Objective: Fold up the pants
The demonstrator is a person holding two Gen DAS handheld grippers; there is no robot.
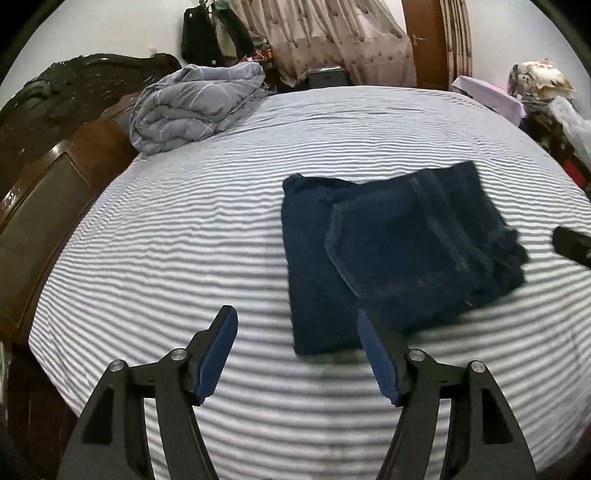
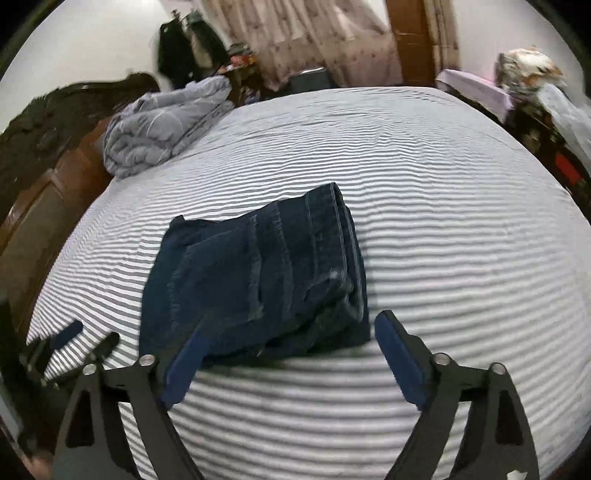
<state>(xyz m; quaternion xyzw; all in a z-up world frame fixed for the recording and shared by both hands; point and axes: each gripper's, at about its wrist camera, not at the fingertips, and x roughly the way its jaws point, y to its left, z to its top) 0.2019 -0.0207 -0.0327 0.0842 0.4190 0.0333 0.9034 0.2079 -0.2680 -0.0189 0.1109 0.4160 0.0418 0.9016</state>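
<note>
Dark blue jeans (image 1: 399, 254) lie folded into a thick rectangle on the striped bed (image 1: 184, 236). My left gripper (image 1: 295, 317) is open and empty, just in front of the jeans' near left corner. In the right wrist view the jeans (image 2: 258, 273) lie straight ahead. My right gripper (image 2: 291, 328) is open and empty, with its jaws either side of the jeans' near edge, above the sheet. The left gripper also shows in the right wrist view (image 2: 85, 336) at the lower left. A tip of the right gripper (image 1: 572, 243) shows at the right edge of the left wrist view.
A folded grey quilt (image 1: 195, 107) sits at the far left corner of the bed by the dark wooden headboard (image 1: 55, 122). Curtains (image 1: 332, 40), hanging clothes (image 1: 214, 33) and a wooden door (image 1: 424, 40) are behind. Clutter (image 1: 543, 88) is stacked at the right.
</note>
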